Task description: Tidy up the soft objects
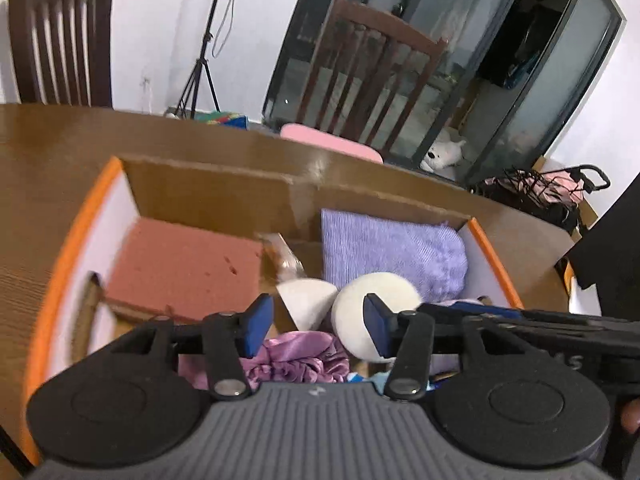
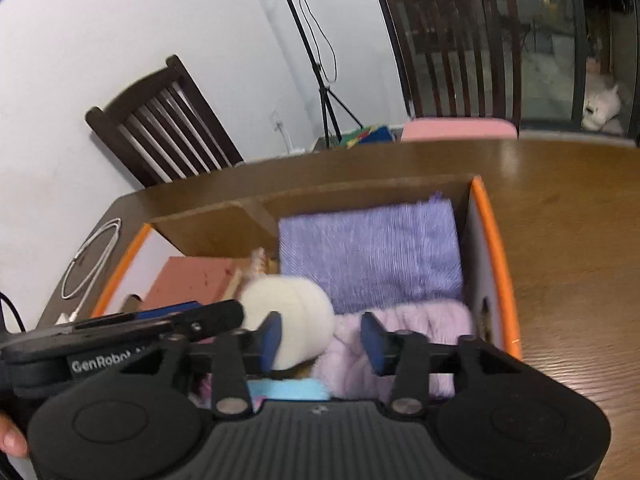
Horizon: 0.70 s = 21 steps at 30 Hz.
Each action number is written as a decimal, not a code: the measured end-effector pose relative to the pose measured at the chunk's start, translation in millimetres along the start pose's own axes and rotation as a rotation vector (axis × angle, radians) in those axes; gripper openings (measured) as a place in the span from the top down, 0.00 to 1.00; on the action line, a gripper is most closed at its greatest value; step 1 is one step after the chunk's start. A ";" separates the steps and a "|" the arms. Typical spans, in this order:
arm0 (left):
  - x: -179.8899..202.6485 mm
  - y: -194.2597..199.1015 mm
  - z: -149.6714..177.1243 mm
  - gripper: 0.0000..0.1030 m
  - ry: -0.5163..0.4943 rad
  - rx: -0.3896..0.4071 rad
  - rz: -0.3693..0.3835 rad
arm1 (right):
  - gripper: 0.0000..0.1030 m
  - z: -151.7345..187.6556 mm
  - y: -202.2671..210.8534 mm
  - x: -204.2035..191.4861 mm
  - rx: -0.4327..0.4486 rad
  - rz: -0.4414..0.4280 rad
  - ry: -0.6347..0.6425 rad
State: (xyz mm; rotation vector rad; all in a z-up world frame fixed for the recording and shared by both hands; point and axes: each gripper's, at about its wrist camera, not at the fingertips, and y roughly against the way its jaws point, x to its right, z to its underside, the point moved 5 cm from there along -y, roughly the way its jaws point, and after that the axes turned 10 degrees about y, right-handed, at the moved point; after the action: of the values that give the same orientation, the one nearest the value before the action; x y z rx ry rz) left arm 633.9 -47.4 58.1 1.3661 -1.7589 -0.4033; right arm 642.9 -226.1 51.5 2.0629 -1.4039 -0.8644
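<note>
An orange-rimmed cardboard box [image 1: 86, 216] sits on the wooden table and shows in the right wrist view too [image 2: 490, 236]. It holds a folded purple towel [image 1: 388, 248] [image 2: 368, 248], a reddish sponge block [image 1: 184, 264] [image 2: 192, 280], a cream ball [image 1: 360, 316] [image 2: 292, 316], a white half-dome [image 1: 306, 300], shiny pink cloth [image 1: 296, 356] and a fluffy lilac item [image 2: 400, 340]. My left gripper [image 1: 316, 328] is open over the box, with the ball just beyond its right finger. My right gripper [image 2: 318, 338] is open above the ball and lilac item.
Dark wooden chairs [image 1: 60, 36] [image 1: 372, 76] stand behind the table; one has a pink seat cushion [image 2: 456, 128]. A tripod [image 1: 200, 60] stands by the wall. A white cable [image 2: 92, 260] lies on the table's left. Bare table [image 2: 568, 216] lies right of the box.
</note>
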 end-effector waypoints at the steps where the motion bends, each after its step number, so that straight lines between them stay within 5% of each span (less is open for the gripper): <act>1: 2.2 13.4 -2.2 0.50 -0.007 0.019 0.001 | 0.56 -4.0 12.3 -3.9 0.016 0.001 0.013; 5: 15.2 67.5 -4.1 0.48 -0.062 0.082 0.004 | 0.56 -18.1 71.6 -20.1 0.091 0.016 0.063; 10: 28.0 128.9 6.9 0.39 -0.142 0.138 -0.030 | 0.44 -20.7 141.1 -29.4 0.143 0.063 0.100; 17: 37.6 187.4 29.7 0.30 -0.183 0.202 -0.058 | 0.34 3.4 196.1 -40.6 0.206 0.088 0.104; 21: 39.3 212.3 52.6 0.18 -0.204 0.271 -0.048 | 0.19 26.8 219.2 -51.2 0.298 0.140 0.136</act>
State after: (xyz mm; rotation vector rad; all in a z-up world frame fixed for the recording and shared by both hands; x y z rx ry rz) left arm 457.5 -21.0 190.7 1.6062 -2.0078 -0.3498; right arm 473.0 -255.5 198.8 2.1578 -1.6590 -0.4704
